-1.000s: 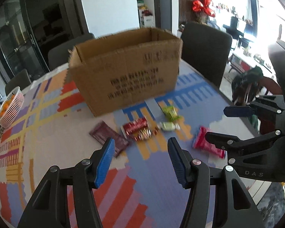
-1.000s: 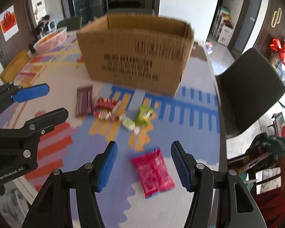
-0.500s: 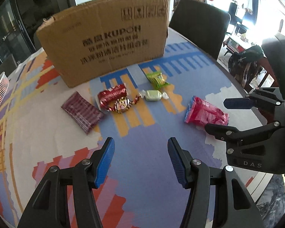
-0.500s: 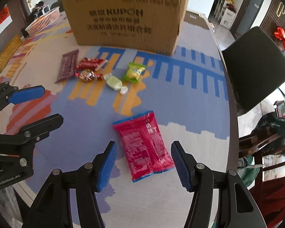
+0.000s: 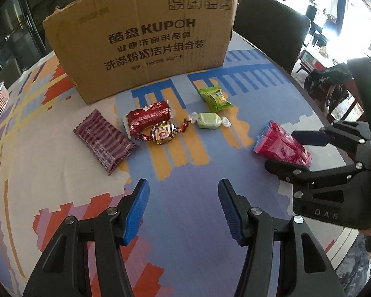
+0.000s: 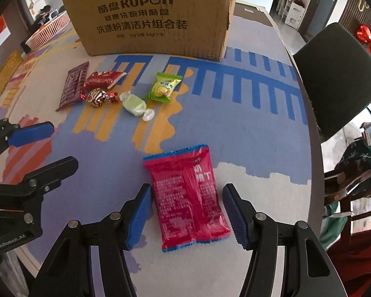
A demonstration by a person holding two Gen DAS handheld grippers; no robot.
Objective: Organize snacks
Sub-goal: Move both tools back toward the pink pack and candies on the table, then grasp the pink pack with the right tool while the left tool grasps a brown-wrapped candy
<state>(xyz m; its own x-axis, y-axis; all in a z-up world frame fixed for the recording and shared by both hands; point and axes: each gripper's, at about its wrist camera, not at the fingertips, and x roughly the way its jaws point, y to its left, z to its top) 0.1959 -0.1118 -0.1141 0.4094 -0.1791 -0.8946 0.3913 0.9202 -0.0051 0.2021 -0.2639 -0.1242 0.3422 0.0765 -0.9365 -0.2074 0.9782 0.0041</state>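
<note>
Patterned tablecloth over a dining table, cardboard box at the back with its opening out of view, contents unknown. Right gripper spread wide, straddling the pink snack packet lying flat near the table edge, likely lined up for a pinch; left gripper likewise spread, empty, over bare cloth short of the maroon bar, red packet, gold candy, pale green candy and green packet. Pad contact with the packet hard to judge; its near end partly hidden in the left view.
</note>
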